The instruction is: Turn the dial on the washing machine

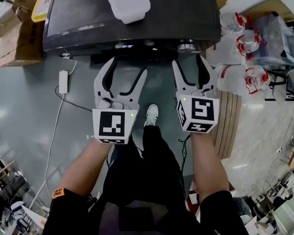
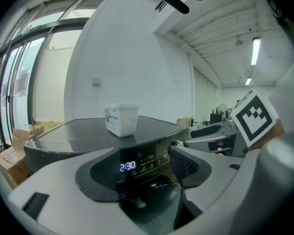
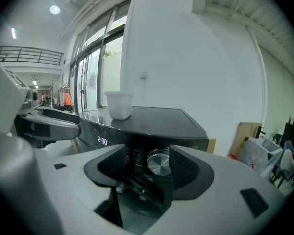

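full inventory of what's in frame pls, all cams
washing machine: 1, black top, ahead of the person
dial: 1, silver, front panel, untouched
display: 1, lit white digits, front panel, left of dial
tub: 1, white, on machine's top
cardboard boxes: several, brown, floor left of machine
jugs: several, clear with red caps, right of machine
power adapter: 1, white, floor, cable attached
shoe: 1, white, floor
left tongs: 1, white, open, empty
right tongs: 1, white, open, empty, lined up with dial

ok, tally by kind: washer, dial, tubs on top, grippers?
Washing machine: 1
Dial: 1
White tub on top: 1
Grippers: 2 (left gripper, right gripper)
Total: 5
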`<state>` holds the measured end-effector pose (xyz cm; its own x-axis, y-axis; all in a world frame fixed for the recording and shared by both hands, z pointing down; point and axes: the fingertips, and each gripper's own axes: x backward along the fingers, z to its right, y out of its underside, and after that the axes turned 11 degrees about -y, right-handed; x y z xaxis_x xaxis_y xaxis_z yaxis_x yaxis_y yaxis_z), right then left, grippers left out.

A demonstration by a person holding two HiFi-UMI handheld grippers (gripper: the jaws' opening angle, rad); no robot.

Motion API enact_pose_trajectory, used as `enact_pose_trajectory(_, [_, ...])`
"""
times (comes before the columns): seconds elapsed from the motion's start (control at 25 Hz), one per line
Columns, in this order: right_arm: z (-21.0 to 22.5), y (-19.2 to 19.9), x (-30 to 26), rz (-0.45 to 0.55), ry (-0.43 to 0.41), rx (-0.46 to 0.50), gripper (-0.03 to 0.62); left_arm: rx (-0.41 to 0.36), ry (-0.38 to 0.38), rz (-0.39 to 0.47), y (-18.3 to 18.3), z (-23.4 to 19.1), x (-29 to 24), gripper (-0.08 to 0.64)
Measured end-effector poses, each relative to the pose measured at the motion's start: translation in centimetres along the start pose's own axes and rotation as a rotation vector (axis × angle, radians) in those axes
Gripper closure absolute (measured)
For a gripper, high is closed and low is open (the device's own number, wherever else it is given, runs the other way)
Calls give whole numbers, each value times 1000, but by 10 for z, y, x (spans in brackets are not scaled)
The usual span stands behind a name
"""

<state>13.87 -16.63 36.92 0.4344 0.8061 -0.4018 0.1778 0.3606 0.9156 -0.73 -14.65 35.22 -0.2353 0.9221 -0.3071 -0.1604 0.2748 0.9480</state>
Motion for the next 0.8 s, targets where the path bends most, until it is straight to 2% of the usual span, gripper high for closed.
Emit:
enact_pose_trajectory(0.2, [-36, -38, 55, 49, -43, 30, 359, -11, -8, 1, -31, 6, 49, 255])
enact_pose_trajectory(0.4, [-66, -72, 105, 97, -92, 20, 422, -20, -8, 17, -62, 15, 95, 271])
enact_pose_trajectory(0.48, [-79, -82, 120, 107, -119, 29, 444, -20, -19, 13, -72, 15, 112, 344])
enact_pose_trajectory(0.56, [-88, -89, 133, 109, -132, 33, 473, -27, -41, 12, -81, 14, 127, 450])
enact_pose_trajectory(0.64, [-92, -96, 145, 113, -129, 32, 510, -34, -47, 6, -89, 14, 139, 517])
enact_pose_trajectory(0.8, [-100, -110, 161, 118, -96, 28, 560, -23, -3, 10, -104, 13, 156, 543])
